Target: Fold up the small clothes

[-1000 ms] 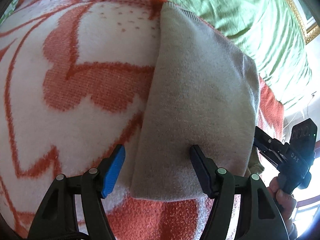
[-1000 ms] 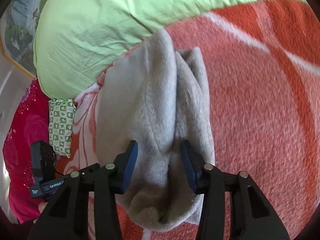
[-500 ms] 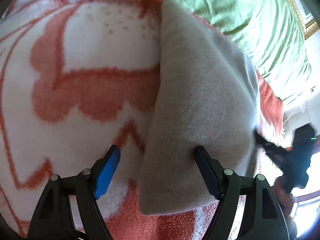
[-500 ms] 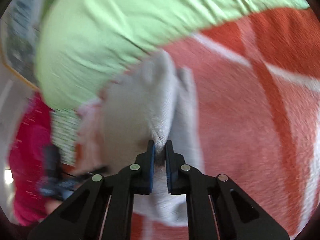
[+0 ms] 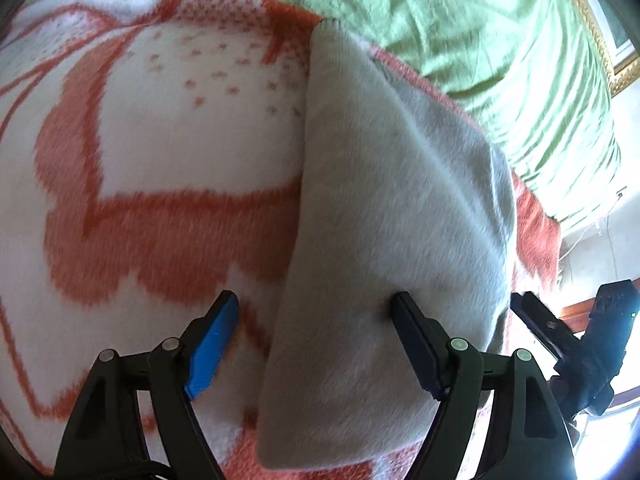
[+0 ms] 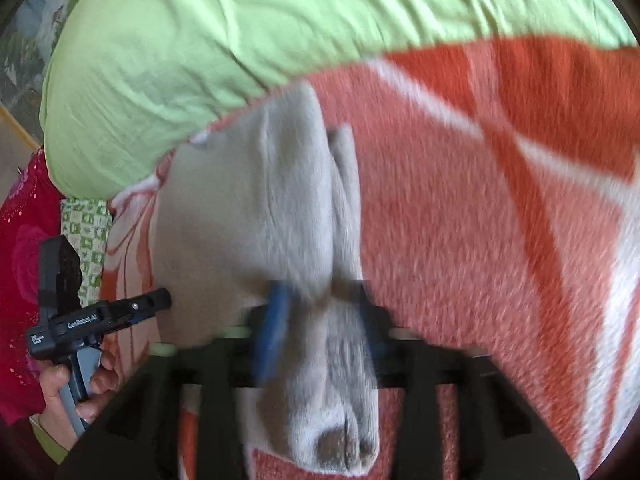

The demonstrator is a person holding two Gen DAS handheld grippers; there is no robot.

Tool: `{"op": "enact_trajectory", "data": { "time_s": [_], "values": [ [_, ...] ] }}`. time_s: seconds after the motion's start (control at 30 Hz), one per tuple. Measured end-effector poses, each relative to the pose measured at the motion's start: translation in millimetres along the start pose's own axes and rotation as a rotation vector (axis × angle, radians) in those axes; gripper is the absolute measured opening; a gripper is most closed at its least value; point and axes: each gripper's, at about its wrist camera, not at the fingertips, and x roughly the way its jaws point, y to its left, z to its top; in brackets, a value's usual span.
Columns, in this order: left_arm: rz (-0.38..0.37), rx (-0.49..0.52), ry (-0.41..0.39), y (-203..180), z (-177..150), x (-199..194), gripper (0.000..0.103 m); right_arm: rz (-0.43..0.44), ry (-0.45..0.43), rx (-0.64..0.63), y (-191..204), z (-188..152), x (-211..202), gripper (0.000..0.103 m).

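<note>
Left gripper (image 6: 160,304) reads "GenRobot.AI"; beside grey garment (image 6: 248,216).

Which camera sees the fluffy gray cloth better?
The left wrist view. There the gray cloth looks sharp and fills the middle, lying folded on the orange and white blanket. The right wrist view shows it too, but smeared by motion, with the right gripper blurred in front of it.

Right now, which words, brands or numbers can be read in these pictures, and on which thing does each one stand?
"GenRobot.AI": white print on the side of the left tool, in the right wrist view.
Small white label at that tool's rear end: too small to read.
Right tool, left wrist view: too dark, nothing readable.
</note>
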Motion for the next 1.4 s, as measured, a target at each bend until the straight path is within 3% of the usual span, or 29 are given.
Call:
{"op": "enact_trajectory", "data": {
  "time_s": [0.03,0.1,0.2,0.27,0.4,0.43,0.5,0.57,0.67,0.83,1.0,1.17,1.3,1.4],
  "values": [
    [-0.001,0.001,-0.002,-1,2,2,0.080,0.008,-0.016,0.005,-1,3,1,0.086],
    [-0.011,-0.006,0.004,-2,6,9,0.082,0.019,-0.011,0.015,-4,10,11,0.086],
    [-0.019,-0.038,0.021,5,7,22,0.090,0.070,0.034,0.091,-19,12,36,0.084],
    [-0.045,-0.071,0.030,12,7,32,0.091,0.120,0.064,0.149,-32,9,50,0.077],
    [-0.106,-0.106,0.053,24,7,47,0.090,0.155,0.048,0.161,-37,3,52,0.076],
    [-0.121,-0.101,0.056,24,7,48,0.087,0.162,0.057,0.159,-34,2,53,0.074],
    [-0.196,-0.094,0.072,20,9,52,0.055,0.219,0.102,0.186,-30,-2,60,0.057],
    [-0.202,-0.088,0.068,16,10,50,0.045,0.234,0.121,0.213,-29,-6,61,0.046],
    [-0.212,-0.045,0.033,11,6,34,0.034,0.276,0.109,0.282,-29,-8,48,0.037],
    [-0.220,-0.023,-0.038,21,-6,-14,0.032,0.330,0.088,0.222,9,-18,17,0.035],
    [-0.205,-0.044,-0.098,64,-22,-68,0.032,0.420,0.098,0.165,67,-42,10,0.034],
    [-0.164,-0.049,-0.134,113,-43,-110,0.032,0.497,0.148,0.112,121,-80,31,0.034],
    [-0.147,-0.063,-0.093,161,-61,-120,0.032,0.511,0.213,0.171,134,-115,57,0.034],
    [-0.146,-0.103,-0.037,195,-77,-110,0.033,0.454,0.263,0.178,136,-137,74,0.034]
  ]
}}
